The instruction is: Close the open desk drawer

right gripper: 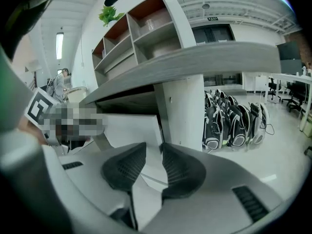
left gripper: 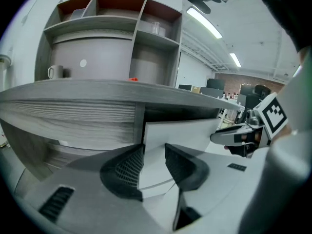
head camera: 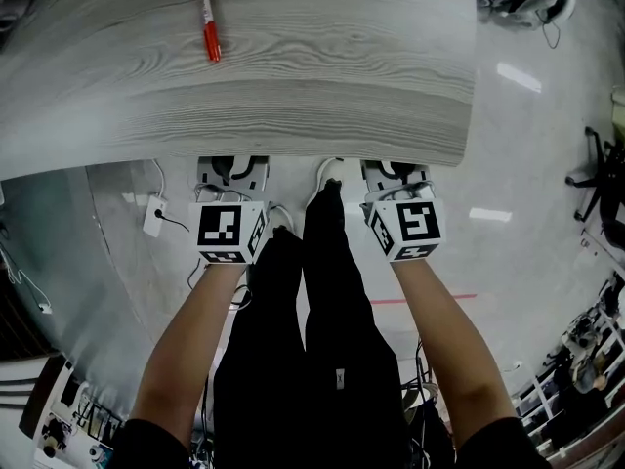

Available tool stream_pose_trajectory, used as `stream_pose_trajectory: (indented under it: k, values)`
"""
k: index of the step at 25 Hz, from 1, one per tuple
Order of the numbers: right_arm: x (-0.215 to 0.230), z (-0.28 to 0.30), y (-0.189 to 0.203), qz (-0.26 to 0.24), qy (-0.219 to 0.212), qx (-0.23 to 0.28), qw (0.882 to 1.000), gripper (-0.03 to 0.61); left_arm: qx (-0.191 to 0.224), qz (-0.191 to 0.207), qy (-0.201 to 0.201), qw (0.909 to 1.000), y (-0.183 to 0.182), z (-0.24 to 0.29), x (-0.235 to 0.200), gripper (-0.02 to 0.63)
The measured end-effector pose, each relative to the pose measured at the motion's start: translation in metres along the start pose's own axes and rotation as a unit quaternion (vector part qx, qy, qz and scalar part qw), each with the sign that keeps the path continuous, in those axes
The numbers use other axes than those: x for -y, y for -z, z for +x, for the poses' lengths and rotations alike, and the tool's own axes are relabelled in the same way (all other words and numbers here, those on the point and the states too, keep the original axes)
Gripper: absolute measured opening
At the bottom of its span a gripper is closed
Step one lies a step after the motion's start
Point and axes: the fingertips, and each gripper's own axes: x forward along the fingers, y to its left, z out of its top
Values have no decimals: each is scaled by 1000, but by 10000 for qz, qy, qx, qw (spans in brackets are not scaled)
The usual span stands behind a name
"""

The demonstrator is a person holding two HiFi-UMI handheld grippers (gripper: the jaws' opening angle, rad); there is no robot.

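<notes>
The grey wood desk top (head camera: pixel 293 76) hides the drawer in the head view. Both grippers sit just under its front edge, the left gripper (head camera: pixel 232 164) and the right gripper (head camera: pixel 395 169) side by side. In the left gripper view, the white drawer front (left gripper: pixel 180 133) stands out from under the desk, straight ahead of my left gripper (left gripper: pixel 154 147). Its jaws are drawn together to a narrow gap with nothing in it. My right gripper (right gripper: pixel 154 145) faces the same white drawer front (right gripper: pixel 129 128), jaws nearly touching and empty.
A red pen (head camera: pixel 207 18) lies on the desk top. A shelf unit with a mug (left gripper: pixel 54 72) stands at the back. The desk's side panel (right gripper: pixel 183 111) is right of the drawer, with backpacks (right gripper: pixel 234 123) beyond. A plug and cable (head camera: pixel 154 215) lie on the floor.
</notes>
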Motion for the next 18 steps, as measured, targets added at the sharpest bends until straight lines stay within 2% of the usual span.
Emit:
stream_pose_trajectory:
  k: [4, 11, 14, 18]
  values:
    - [0, 3, -1, 10, -29, 24, 10000, 112, 33, -54, -18, 10000, -1, 2, -3, 135]
    - [0, 3, -1, -109, -56, 125, 9998, 112, 208, 70, 62, 9997, -1, 1, -3, 135]
    - [2, 3, 0, -128, -3, 80, 9999, 109, 215, -70, 56, 9997, -2, 0, -5, 135]
    - [-2, -13, 9, 112, 107, 32, 9999, 101, 203, -386, 6, 9990, 1, -11, -4, 133]
